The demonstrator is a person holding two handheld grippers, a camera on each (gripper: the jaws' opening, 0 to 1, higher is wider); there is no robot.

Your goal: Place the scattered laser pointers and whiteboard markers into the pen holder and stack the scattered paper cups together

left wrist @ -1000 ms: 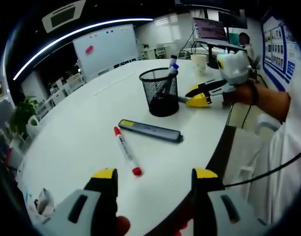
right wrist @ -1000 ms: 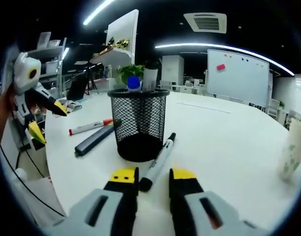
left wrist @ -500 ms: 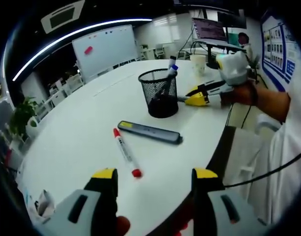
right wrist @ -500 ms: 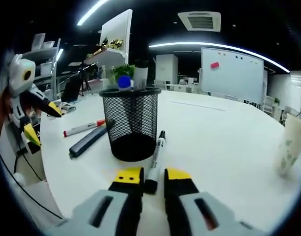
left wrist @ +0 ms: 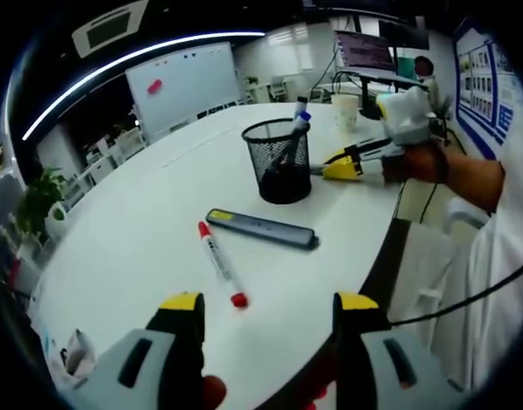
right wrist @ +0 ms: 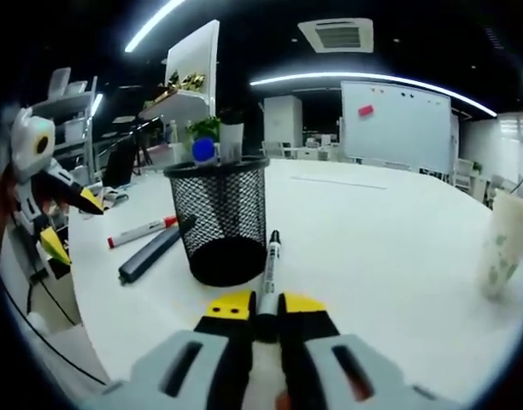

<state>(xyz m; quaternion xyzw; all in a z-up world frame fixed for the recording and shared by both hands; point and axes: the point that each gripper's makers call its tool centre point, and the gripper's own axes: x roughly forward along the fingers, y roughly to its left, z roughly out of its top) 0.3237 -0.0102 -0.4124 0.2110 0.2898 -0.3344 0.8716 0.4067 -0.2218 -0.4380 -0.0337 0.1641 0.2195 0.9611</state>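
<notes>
A black mesh pen holder [left wrist: 279, 159] [right wrist: 217, 218] stands on the white table [left wrist: 150, 222] with two markers [right wrist: 203, 150] in it. My right gripper [right wrist: 266, 306] [left wrist: 340, 170] is shut on a black whiteboard marker [right wrist: 269, 266] right beside the holder's base. A red-capped marker [left wrist: 219, 260] [right wrist: 142, 231] and a dark grey laser pointer [left wrist: 261, 228] [right wrist: 150, 253] lie on the table. My left gripper [left wrist: 268, 307] [right wrist: 52, 201] hovers open near the table edge, short of the red marker. A paper cup [left wrist: 345, 109] [right wrist: 505, 252] stands beyond the holder.
The table edge [left wrist: 377, 256] curves past on the right of the left gripper view, with the person's arm and white sleeve [left wrist: 501, 213] beyond it. A whiteboard [left wrist: 183, 81] and office desks stand far behind. A potted plant [left wrist: 39, 201] is off to the left.
My right gripper's jaws have come together on the black marker, which now lines up straight between them. The left gripper has stayed put.
</notes>
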